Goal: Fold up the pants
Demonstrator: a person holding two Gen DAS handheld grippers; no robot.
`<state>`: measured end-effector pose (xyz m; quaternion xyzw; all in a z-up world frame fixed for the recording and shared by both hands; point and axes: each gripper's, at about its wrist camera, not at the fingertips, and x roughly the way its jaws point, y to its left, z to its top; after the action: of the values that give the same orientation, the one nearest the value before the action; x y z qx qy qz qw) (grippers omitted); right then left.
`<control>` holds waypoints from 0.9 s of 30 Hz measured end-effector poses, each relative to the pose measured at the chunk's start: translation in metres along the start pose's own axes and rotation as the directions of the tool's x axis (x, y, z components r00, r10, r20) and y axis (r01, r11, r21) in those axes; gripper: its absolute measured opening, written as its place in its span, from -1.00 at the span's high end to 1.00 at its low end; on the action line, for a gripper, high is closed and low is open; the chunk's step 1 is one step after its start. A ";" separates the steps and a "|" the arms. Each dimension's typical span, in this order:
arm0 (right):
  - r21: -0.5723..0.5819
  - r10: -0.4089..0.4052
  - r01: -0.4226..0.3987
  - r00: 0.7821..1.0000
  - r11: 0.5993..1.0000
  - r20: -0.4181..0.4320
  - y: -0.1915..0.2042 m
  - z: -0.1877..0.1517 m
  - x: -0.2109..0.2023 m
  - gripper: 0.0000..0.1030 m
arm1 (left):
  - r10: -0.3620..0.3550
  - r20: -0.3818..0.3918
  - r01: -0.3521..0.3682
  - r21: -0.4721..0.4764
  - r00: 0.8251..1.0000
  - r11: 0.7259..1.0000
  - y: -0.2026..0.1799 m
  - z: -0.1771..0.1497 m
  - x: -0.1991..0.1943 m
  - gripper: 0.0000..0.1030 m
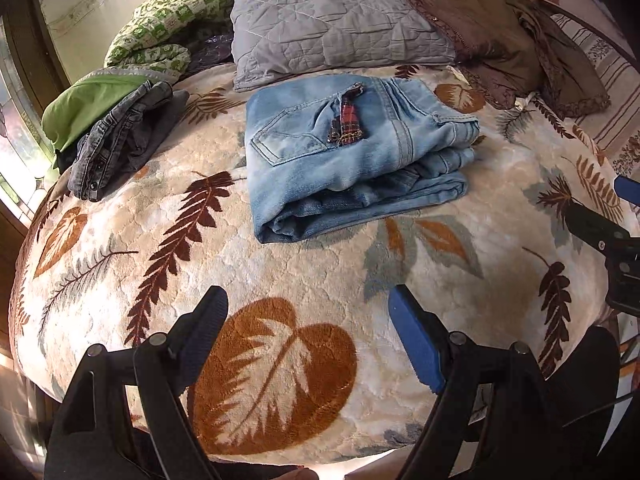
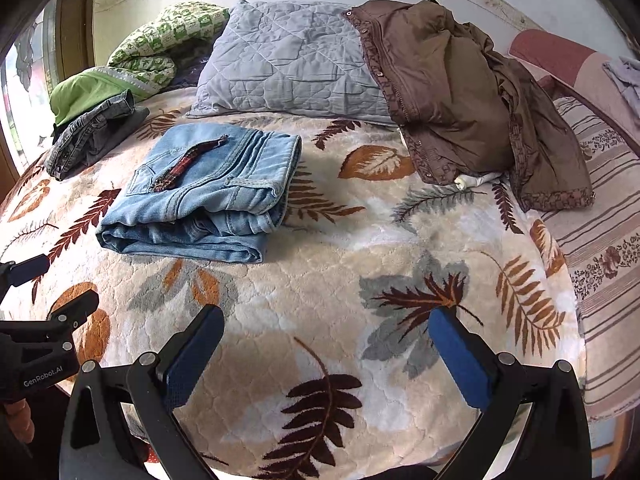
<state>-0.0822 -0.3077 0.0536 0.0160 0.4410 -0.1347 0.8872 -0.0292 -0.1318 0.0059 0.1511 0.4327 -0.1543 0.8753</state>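
white "genrobot.ai" on left gripper (image 2: 52, 280)

Counted on the bed are one folded light-blue jeans (image 1: 352, 152), one dark grey jeans (image 1: 116, 144), one quilted pillow (image 1: 332, 20), one brown jacket (image 2: 460, 96) and two grippers.

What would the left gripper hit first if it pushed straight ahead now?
Probably the leaf-print blanket; past that bare stretch, the folded light-blue jeans. The left gripper is open and empty; depth is uncertain.
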 end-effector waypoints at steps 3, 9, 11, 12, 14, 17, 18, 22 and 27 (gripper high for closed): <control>0.004 -0.002 0.002 1.000 1.000 -0.001 -0.002 -0.001 0.000 -0.99 | 0.000 0.000 0.000 0.004 1.000 1.000 -0.002 -0.001 0.000 -0.61; 0.006 -0.004 0.004 1.000 1.000 -0.009 -0.004 -0.003 0.001 -0.99 | -0.011 0.001 0.011 0.014 1.000 1.000 -0.006 -0.002 -0.002 -0.61; 0.006 -0.002 0.002 1.000 1.000 -0.011 -0.004 -0.004 0.001 -0.99 | -0.016 0.003 0.016 0.017 1.000 1.000 -0.008 -0.002 -0.004 -0.61; 0.006 -0.003 0.003 1.000 1.000 -0.011 -0.004 -0.004 0.001 -0.99 | -0.020 0.003 0.020 0.020 1.000 1.000 -0.008 -0.002 -0.004 -0.61; 0.003 -0.004 0.005 1.000 1.000 -0.012 -0.003 -0.004 0.001 -0.99 | -0.025 0.003 0.025 0.023 1.000 0.999 -0.009 -0.002 -0.005 -0.61; 0.002 -0.005 0.005 1.000 1.000 -0.013 -0.003 -0.004 0.002 -0.99 | -0.033 0.003 0.032 0.029 0.999 0.999 -0.012 -0.002 -0.006 -0.61; 0.003 -0.004 0.004 1.000 1.000 -0.013 -0.004 -0.005 0.002 -0.99 | -0.035 0.003 0.034 0.031 0.999 0.999 -0.013 -0.002 -0.007 -0.61; 0.006 -0.002 0.002 1.000 1.000 -0.016 -0.004 -0.006 0.002 -0.99 | -0.043 -0.001 0.043 0.031 0.999 0.999 -0.015 -0.003 -0.007 -0.61; 0.004 -0.010 0.010 1.000 1.000 -0.018 -0.006 -0.007 0.002 -0.99 | -0.053 -0.007 0.053 0.028 0.999 0.998 -0.016 -0.003 -0.007 -0.61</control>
<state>-0.0884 -0.3126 0.0483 0.0170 0.4489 -0.1401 0.8823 -0.0413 -0.1440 0.0080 0.1522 0.4373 -0.1829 0.8672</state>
